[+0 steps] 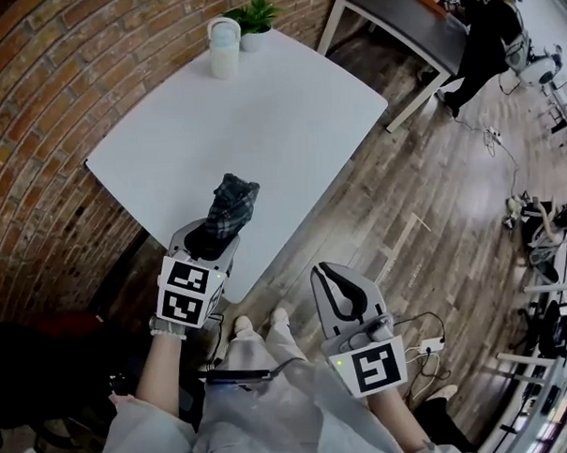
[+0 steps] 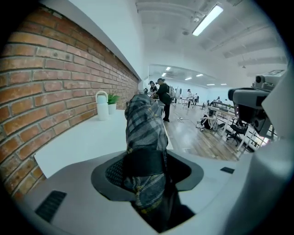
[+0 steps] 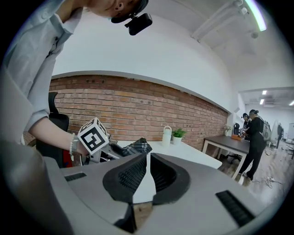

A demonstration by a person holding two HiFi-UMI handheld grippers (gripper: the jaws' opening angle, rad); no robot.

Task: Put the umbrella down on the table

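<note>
Head view, left to right. Left gripper (image 1: 212,243) clamped on folded plaid umbrella (image 1: 232,204), hold near its lower end. Free end points out over near edge of white table (image 1: 289,127); contact with top not evident. Judgement: light, soft fabric over stiff core, little slump, slight slip risk on cloth. Hold on bundled body adequate. Right gripper (image 1: 336,277): jaws together, empty, over floor beside table.
</note>
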